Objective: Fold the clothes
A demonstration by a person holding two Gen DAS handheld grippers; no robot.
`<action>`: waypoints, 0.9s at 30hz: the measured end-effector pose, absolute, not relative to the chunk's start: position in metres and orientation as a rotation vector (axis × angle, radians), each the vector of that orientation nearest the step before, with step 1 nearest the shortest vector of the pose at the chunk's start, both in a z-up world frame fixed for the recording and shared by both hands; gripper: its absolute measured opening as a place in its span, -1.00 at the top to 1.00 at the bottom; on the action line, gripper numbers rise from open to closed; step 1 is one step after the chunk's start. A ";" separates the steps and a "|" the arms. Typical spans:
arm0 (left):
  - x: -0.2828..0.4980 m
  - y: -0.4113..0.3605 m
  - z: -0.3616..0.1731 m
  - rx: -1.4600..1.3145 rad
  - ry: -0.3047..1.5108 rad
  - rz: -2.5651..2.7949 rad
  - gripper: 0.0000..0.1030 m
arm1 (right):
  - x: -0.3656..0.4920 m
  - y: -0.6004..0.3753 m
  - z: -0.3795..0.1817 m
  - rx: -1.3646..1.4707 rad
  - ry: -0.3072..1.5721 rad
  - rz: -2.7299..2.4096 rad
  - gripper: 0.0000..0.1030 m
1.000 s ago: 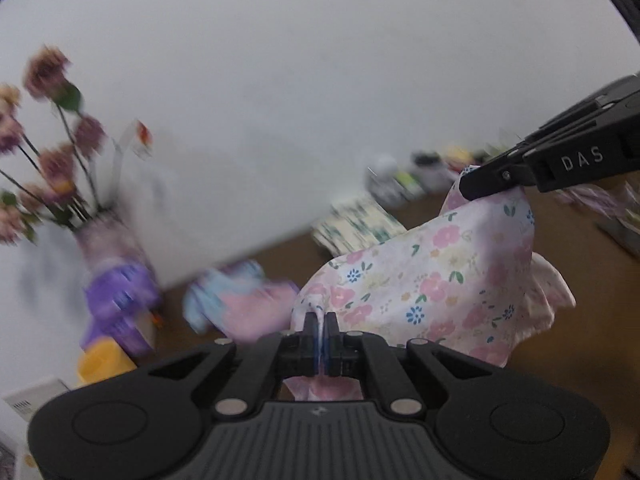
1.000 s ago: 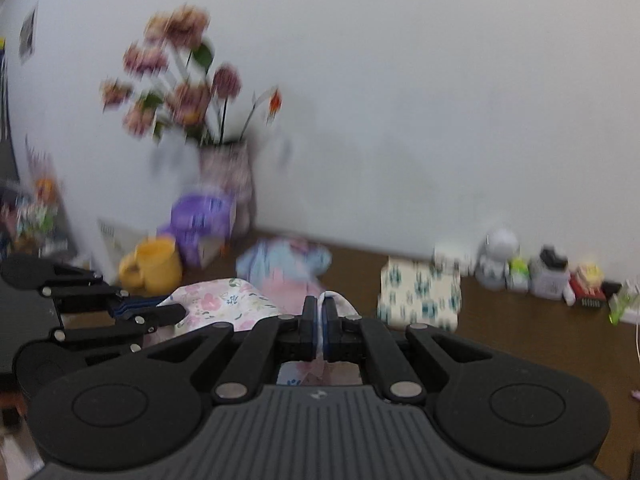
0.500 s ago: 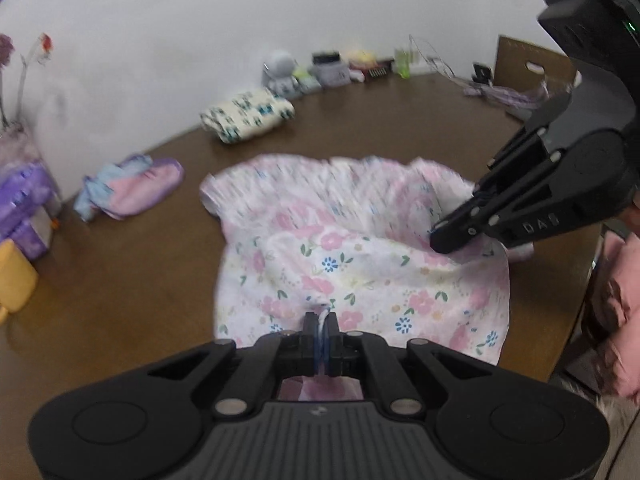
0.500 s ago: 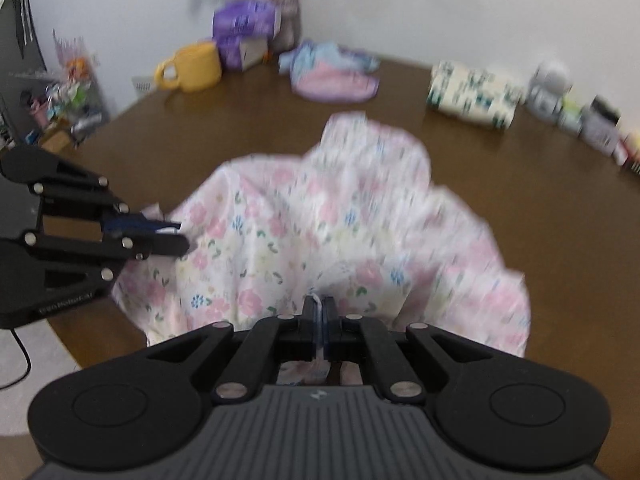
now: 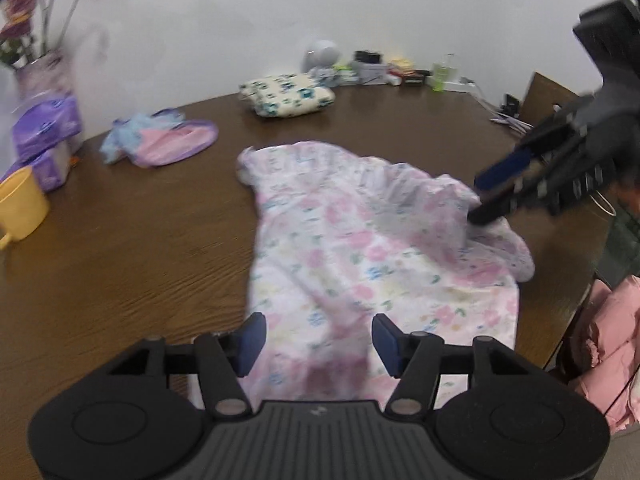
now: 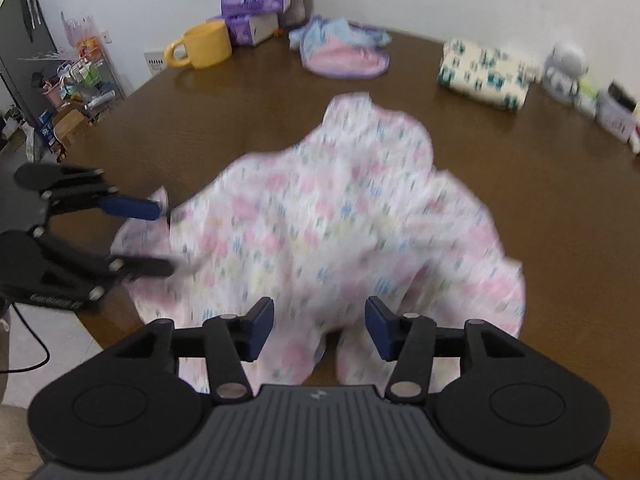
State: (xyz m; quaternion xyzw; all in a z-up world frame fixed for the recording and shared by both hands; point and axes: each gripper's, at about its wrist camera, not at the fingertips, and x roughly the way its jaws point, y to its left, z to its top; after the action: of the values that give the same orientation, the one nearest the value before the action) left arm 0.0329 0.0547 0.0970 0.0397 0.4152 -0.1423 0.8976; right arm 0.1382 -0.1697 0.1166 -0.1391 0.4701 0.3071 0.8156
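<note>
A white and pink floral garment [image 5: 352, 248] lies spread and rumpled on the brown table [image 5: 140, 220]. My left gripper [image 5: 318, 340] hovers over its near edge. Its jaws are opening, with cloth under the gap and the pads clear of it. In the right wrist view the same garment [image 6: 320, 208] fills the middle, and my right gripper [image 6: 320, 328] stands over its near hem, jaws also opening with nothing pinched. The right gripper [image 5: 492, 196] shows at the garment's right corner, and the left gripper [image 6: 160, 236] at its left corner.
Along the back of the table stand a yellow mug [image 6: 204, 46], purple tissue packs [image 6: 252, 0], a pink and blue garment [image 6: 344, 50], a folded cream garment [image 6: 484, 74] and small items [image 5: 372, 68]. A pink cloth [image 5: 608, 340] lies beyond the table's right edge.
Both grippers were shut on the garment and held it up. They came down, the garment settled flat on the table, and both pairs of jaws have parted off the cloth.
</note>
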 end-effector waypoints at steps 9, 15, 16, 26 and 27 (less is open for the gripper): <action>0.054 0.079 0.079 -0.017 1.002 -0.254 -0.12 | 0.207 -0.105 0.107 -0.391 1.054 0.655 -0.02; 0.071 0.085 0.062 -0.049 1.047 -0.243 -0.12 | 0.228 -0.094 0.073 -0.410 1.089 0.666 -0.02; 0.073 0.085 0.059 -0.051 1.055 -0.245 -0.12 | 0.229 -0.095 0.069 -0.410 1.093 0.669 -0.02; 0.076 0.068 0.055 0.064 1.039 -0.289 0.83 | 0.235 -0.106 0.042 -0.378 1.101 0.728 0.65; 0.076 0.066 0.056 0.085 1.029 -0.292 0.89 | 0.234 -0.106 0.041 -0.369 1.106 0.739 0.95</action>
State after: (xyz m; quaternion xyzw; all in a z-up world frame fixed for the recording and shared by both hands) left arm 0.0758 0.0663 0.0562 0.0404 0.4903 -0.1393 0.8594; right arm 0.2345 -0.1062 0.0412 -0.1701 0.5101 0.3409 0.7711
